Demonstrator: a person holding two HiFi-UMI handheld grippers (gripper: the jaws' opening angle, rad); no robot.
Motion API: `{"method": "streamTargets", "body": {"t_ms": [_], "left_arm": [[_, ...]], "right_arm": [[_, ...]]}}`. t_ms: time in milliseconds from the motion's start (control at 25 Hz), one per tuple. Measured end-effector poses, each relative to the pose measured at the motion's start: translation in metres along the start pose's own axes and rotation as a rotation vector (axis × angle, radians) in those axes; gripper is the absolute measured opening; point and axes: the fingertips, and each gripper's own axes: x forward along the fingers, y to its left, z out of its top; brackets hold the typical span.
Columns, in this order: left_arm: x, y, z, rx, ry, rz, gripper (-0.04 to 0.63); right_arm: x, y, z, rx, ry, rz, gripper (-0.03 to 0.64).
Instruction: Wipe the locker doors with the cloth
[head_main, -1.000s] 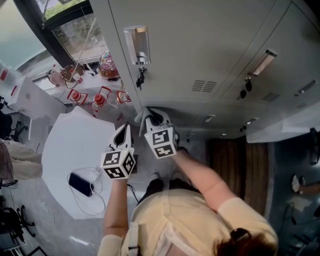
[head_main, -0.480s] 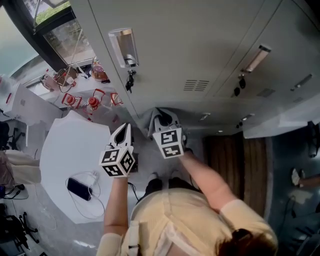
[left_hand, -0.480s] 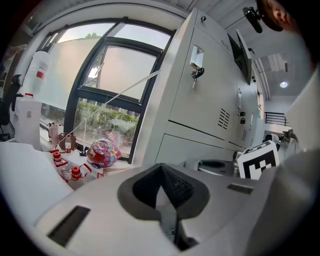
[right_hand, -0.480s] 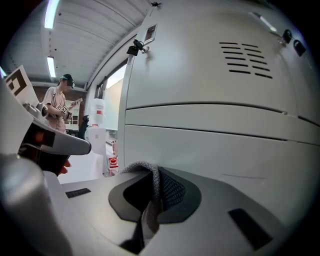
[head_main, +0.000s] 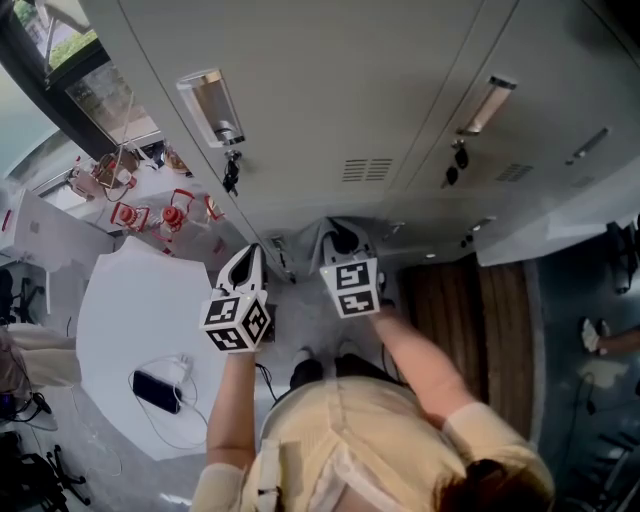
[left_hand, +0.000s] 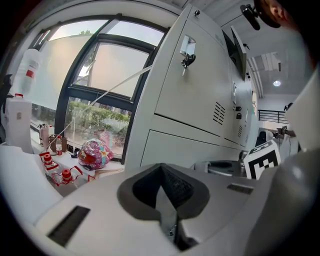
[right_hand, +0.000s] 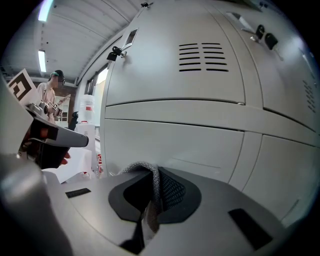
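Nearest, the right tool (right_hand: 151, 197) has its jaws pinching a fold of the grey cloth (right_hand: 144, 172), which bulges out ahead of the tips. I judge that this grip lets fabric rather than plastic meet the metal. It aims at the lower door (right_hand: 175, 145) of the lockers, close in; whether cloth and door touch I cannot tell. The left tool (left_hand: 162, 200) is pressed together on nothing and held off at the lockers' left edge — likely just kept clear of the wiping. In the head view the cloth (head_main: 312, 238) sits at centre frame, low on the locker bank. Above it come vent slots (right_hand: 202, 56) and, upper left, keys (head_main: 230, 175) hanging from a lock. The doors are smooth, pale painted metal, flat between seams, so they should wipe easily. At the left of the head view a white worktop (head_main: 130, 290) carries a phone (head_main: 155, 363) on a cable. Farther off, by the window (left_hand: 100, 90), stand small red items (head_main: 175, 215) and a colourful helmet-like thing (left_hand: 95, 154).
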Motion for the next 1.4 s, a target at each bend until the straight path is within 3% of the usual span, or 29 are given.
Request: {"method": "streamTargets", "body": {"t_ms": [880, 1040, 1400], "left_arm": [[0.009, -0.005, -0.011, 0.079, 0.011, 0.021, -0.012], [0.003, -0.001, -0.018, 0.073, 0.016, 0.034, -0.012], [-0.018, 0.026, -0.034, 0.046, 0.03, 0.105, -0.012]], "right_arm": [[-0.026, -0.084, -0.036, 0.013, 0.081, -0.176, 0.006], [-0.034, -0.073, -0.033, 0.023, 0.072, -0.152, 0.006], [-0.029, -0.007, -0.025, 0.005, 0.047, 0.002, 0.005]]}}
